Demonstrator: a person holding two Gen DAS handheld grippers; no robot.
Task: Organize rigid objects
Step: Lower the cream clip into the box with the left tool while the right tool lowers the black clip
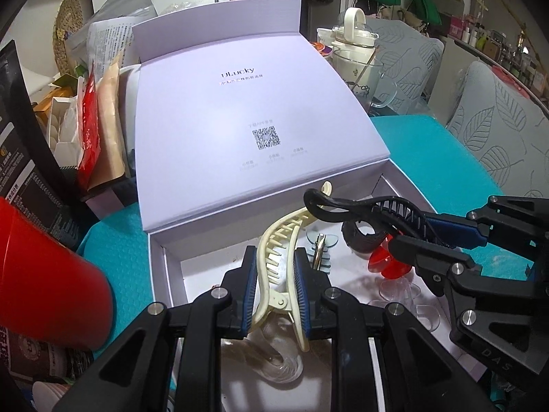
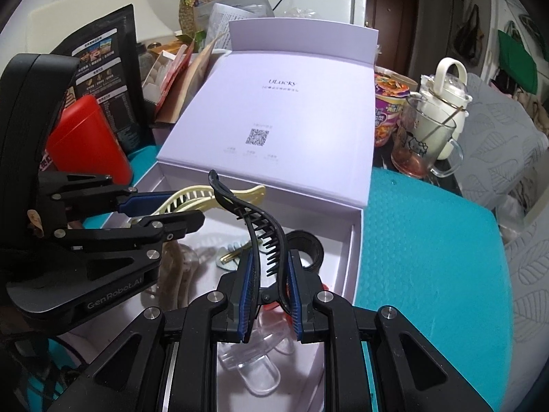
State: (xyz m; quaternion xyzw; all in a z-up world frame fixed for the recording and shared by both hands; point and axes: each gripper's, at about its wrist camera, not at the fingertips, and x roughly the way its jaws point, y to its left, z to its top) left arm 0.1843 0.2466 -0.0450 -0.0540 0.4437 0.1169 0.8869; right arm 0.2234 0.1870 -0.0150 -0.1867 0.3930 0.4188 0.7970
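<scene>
Nearest to us, our left gripper (image 1: pixel 274 286) is clenched on a cream hair claw (image 1: pixel 279 250), its blue pads pressing the clip's two sides just ahead of the hinge, so the toothed end points away over the open white box (image 1: pixel 164 264). Our right gripper (image 2: pixel 271 295) likewise grips a black hair claw (image 2: pixel 260 230) near its hinge, with the curved tip rising up and forward; in the left wrist view this black clip reaches in from the right, its tip just beside the cream clip's tip. Both claws are held above the box tray rather than resting in it. Below them on the tray floor lie a clear hair claw (image 2: pixel 250 370), a red clip (image 1: pixel 386 262), a pale blue clip (image 1: pixel 320 254) with a gold bar, and a black ring-shaped piece (image 1: pixel 363 238). Beyond the tray the lid (image 1: pixel 247 110) lies folded back, showing a printed code. The box sits on a teal mat (image 2: pixel 429 257). Farther off stand a glass mug (image 2: pixel 425 144), a white kettle (image 2: pixel 446 86) and a red container (image 2: pixel 89 140).
</scene>
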